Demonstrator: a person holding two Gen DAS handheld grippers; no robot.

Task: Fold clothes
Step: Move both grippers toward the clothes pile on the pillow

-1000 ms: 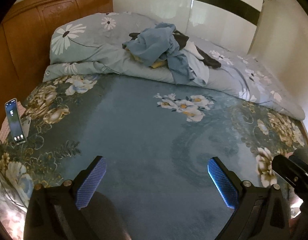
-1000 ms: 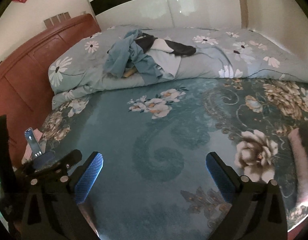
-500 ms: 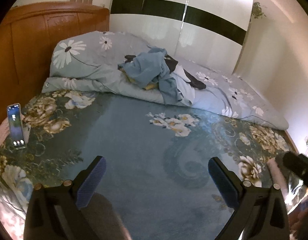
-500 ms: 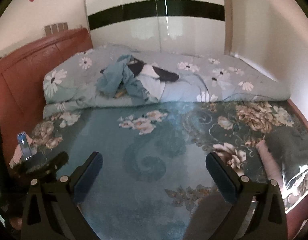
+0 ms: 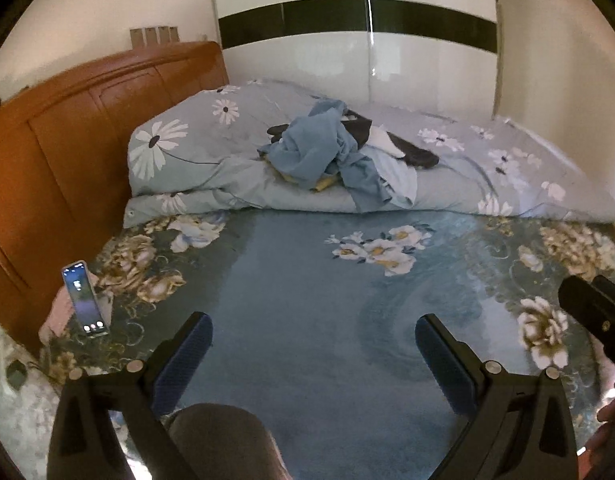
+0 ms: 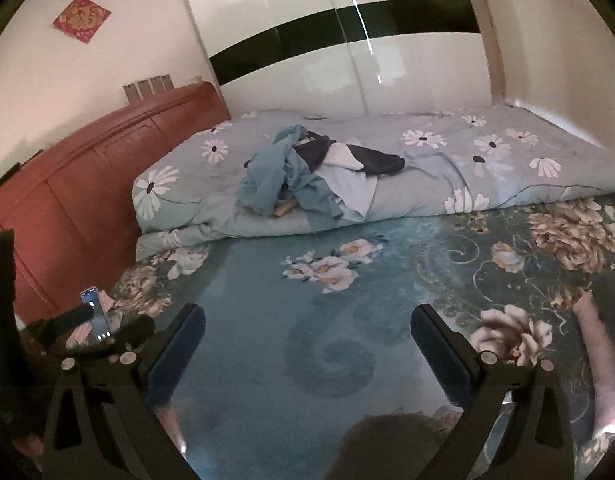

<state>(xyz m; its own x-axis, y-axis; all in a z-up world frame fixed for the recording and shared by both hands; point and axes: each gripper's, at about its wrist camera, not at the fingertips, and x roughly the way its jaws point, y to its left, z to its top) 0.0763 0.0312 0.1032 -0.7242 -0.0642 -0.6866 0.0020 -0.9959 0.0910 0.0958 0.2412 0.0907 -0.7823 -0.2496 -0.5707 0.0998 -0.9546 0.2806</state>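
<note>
Rumpled heap of blue, pale and black clothes (image 5: 339, 156) (image 6: 307, 176) on the far folded daisy quilt (image 5: 487, 176), left gripper (image 5: 313, 354) and right gripper (image 6: 307, 344) both spread wide, empty

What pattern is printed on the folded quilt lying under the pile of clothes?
White daisies on the pale grey-blue folded quilt, clearest in the right wrist view.

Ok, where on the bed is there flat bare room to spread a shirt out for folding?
The teal floral bedspread is bare between the rolled daisy-print duvet and both open grippers. Crowded: the pile of blue clothes on that duvet, and the lit phone by the wooden headboard.
</note>
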